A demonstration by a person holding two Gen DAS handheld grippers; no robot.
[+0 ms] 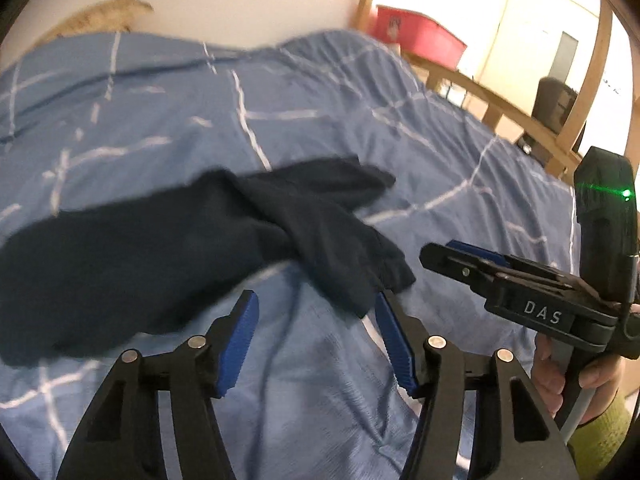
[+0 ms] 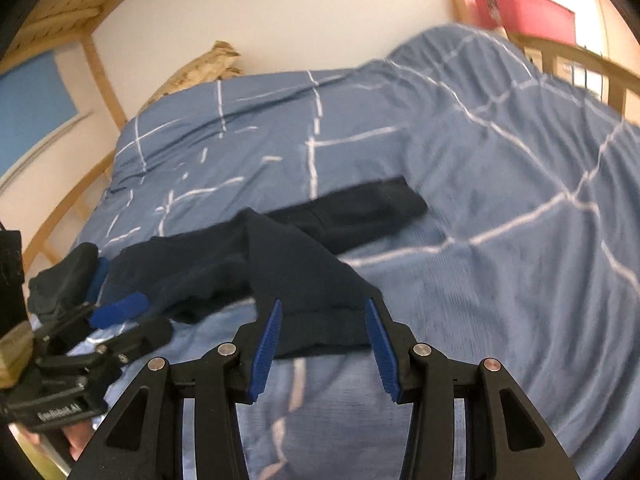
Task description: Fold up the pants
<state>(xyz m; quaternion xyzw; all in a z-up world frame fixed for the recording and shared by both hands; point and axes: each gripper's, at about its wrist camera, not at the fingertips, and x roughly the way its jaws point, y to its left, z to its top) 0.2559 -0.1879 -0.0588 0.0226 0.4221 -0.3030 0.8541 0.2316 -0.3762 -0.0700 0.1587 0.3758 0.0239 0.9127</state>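
Dark navy pants (image 1: 168, 248) lie crumpled on a blue checked duvet (image 1: 312, 128), one leg crossed over the other. My left gripper (image 1: 316, 304) is open and empty, just in front of the near leg's cuff (image 1: 394, 276). My right gripper (image 2: 324, 312) is open, its blue pads (image 2: 266, 350) on either side of a pant-leg cuff (image 2: 324, 332), not closed on it. The right gripper also shows in the left wrist view (image 1: 468, 256), to the right of the pants. The left gripper shows at the left of the right wrist view (image 2: 116, 310).
The bed has a wooden frame and rail (image 1: 520, 116) at the right. A red bin (image 1: 416, 36) stands beyond the bed's far corner. A beige pillow (image 2: 200, 72) rests against the white wall. The duvet (image 2: 500, 200) bulges up at the right.
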